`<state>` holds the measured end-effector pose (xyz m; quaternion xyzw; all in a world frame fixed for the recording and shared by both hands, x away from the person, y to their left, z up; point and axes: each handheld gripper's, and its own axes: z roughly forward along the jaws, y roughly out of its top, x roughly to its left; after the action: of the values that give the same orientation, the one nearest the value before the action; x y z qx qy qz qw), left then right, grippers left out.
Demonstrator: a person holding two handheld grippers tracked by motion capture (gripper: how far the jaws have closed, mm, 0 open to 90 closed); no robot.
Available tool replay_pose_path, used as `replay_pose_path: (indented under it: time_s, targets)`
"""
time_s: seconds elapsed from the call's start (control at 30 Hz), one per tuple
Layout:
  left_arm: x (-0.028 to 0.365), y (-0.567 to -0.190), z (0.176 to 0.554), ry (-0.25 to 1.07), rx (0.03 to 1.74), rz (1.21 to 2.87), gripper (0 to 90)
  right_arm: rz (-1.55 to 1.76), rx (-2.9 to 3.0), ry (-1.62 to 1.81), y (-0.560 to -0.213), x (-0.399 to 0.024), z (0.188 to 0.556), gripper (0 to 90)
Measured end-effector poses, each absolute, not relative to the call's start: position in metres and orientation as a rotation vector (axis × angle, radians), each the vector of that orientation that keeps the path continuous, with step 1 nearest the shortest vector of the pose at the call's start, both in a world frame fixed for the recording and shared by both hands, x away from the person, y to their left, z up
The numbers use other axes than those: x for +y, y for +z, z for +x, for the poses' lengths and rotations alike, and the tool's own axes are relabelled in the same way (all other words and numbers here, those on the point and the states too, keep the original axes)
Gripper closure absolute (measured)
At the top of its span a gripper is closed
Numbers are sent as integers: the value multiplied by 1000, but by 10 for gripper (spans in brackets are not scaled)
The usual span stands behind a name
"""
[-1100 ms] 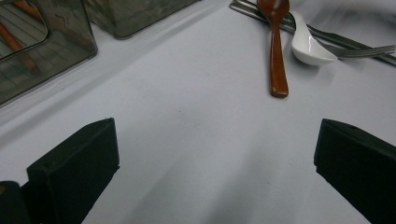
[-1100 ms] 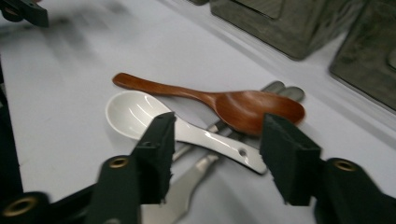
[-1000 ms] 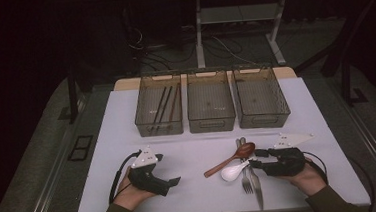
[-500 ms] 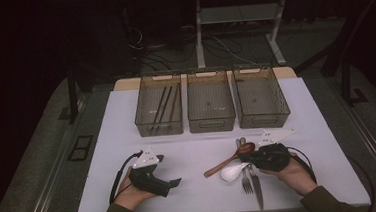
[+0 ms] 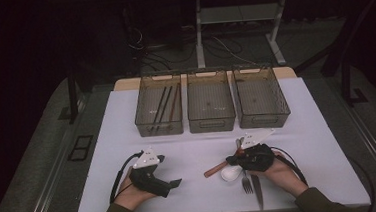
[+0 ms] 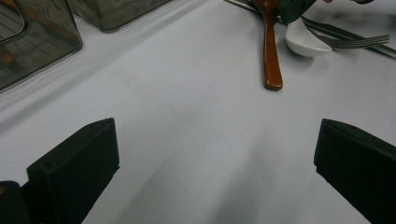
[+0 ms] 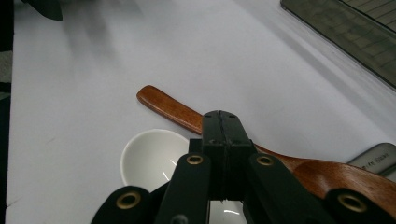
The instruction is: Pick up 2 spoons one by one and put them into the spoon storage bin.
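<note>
Black jaws of the right gripper [image 7: 222, 116] stand pressed together, tip to tip, with no gap showing between them in the right gripper view. They sit right over the wooden spoon [image 7: 168, 106], crossing its handle about halfway along. Whether the tips pinch the wood or only rest above it cannot be told from these pictures.

That spoon lies flat on the white tabletop [image 5: 194, 150]. Its long axis runs slantwise: the slim handle end points out toward the person's left, and the broad bowl end is tucked back under the right hand. Just beside it, on the near side, lies a white ceramic spoon [image 7: 147, 158], bowl up, and a fork [image 5: 246, 182] and a knife [image 5: 257, 189] lie side by side in front of the right hand.

The left gripper [image 6: 215, 140] rests well apart on the left, jaws wide and holding nothing, aimed across bare tabletop toward the free handle end. So the right hand is much the nearer, and the grasp looks to be its job, square across the handle.

Farther off, three clear trays stand in a row: the left tray [image 5: 160, 129] holds dark chopsticks, while the middle tray [image 5: 212, 125] and the right tray [image 5: 263, 122] look bare.
</note>
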<state>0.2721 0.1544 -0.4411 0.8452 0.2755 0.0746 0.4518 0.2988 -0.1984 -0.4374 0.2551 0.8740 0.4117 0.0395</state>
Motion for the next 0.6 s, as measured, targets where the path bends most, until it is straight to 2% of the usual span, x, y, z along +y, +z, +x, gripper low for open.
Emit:
replay_pose_path:
  time_s: [0.6]
  targets:
    - [154, -441, 272, 178, 679, 2090, 0, 728, 2720, 1221, -441, -183, 301, 895]
